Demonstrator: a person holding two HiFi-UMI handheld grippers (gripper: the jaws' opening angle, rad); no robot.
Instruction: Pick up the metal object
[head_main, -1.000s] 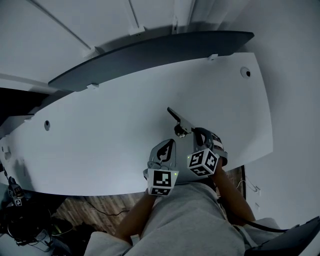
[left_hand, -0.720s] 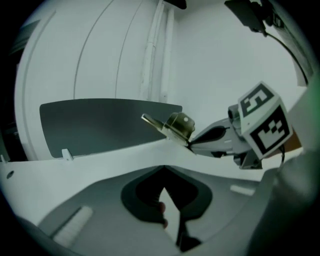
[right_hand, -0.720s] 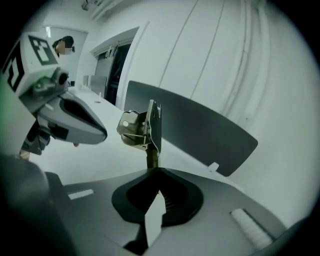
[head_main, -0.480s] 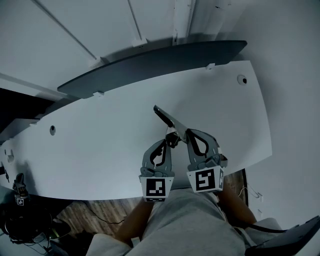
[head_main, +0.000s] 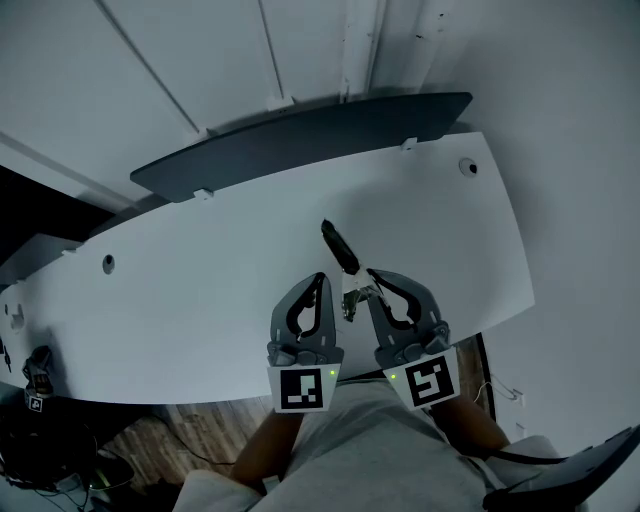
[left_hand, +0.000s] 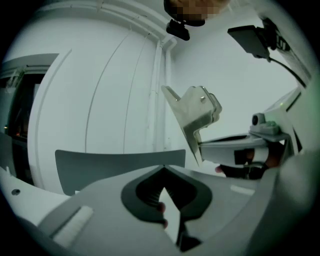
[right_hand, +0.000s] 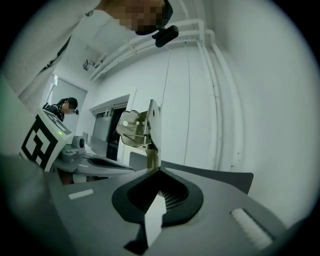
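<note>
The metal object (head_main: 347, 270) is a hinged steel piece with a small spring and a dark end that points away from me. It hangs over the white table (head_main: 200, 290) near its front edge. My right gripper (head_main: 372, 276) is shut on its lower end. In the right gripper view the object (right_hand: 138, 129) stands upright from the closed tips (right_hand: 158, 169). My left gripper (head_main: 320, 278) sits just left of it, shut and holding nothing. In the left gripper view its tips (left_hand: 164, 167) meet and the object (left_hand: 196, 112) hangs to the upper right.
A dark curved panel (head_main: 300, 140) runs along the table's far edge against the white wall. Two round holes (head_main: 108, 263) (head_main: 467, 167) sit near the table's ends. Wooden floor and cables (head_main: 60, 450) show below the front edge at the left.
The right gripper has turned with the object, whose dark end now points more straight away. The left gripper has come up level beside it, and the two now stand close together.
</note>
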